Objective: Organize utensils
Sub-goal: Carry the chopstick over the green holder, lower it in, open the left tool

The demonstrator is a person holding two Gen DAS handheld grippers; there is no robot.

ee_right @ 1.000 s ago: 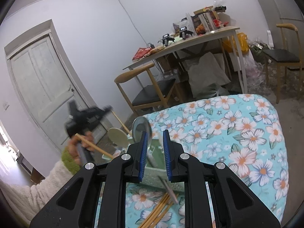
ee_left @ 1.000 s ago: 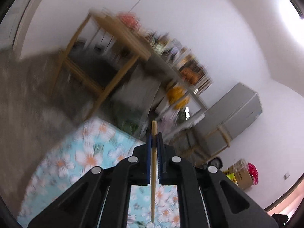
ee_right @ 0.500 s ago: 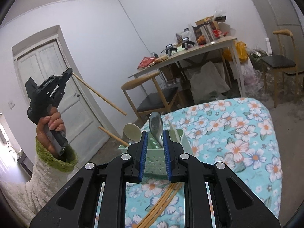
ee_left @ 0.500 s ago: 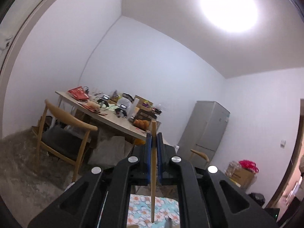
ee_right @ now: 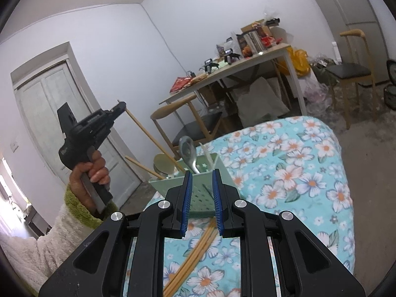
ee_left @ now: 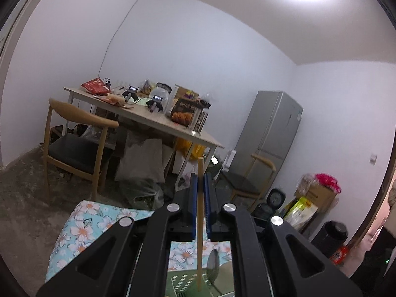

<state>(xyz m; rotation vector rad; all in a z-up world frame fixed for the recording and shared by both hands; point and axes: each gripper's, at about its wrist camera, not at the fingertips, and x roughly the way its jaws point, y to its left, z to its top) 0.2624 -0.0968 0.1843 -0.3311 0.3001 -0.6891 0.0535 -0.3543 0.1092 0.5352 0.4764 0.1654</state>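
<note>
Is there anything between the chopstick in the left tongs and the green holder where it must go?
Nothing visible blocks it. The chopstick, clamped in the left tongs, slants down into the green holder, beside the metal spoon standing there.

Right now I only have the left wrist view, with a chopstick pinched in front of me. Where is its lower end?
Observer: The chopstick slants down from the left gripper with its lower end in the green holder.
Operator: What else is in the holder?
Observer: A metal spoon, bowl up, another chopstick leaning out and a pale spoon.
Operator: Is the right gripper carrying anything?
Observer: No. The right gripper is open and empty, in front of the holder.
Operator: Anything left to collect?
Observer: Yes, a bundle of chopsticks lies on the floral cloth under the right gripper.
</note>
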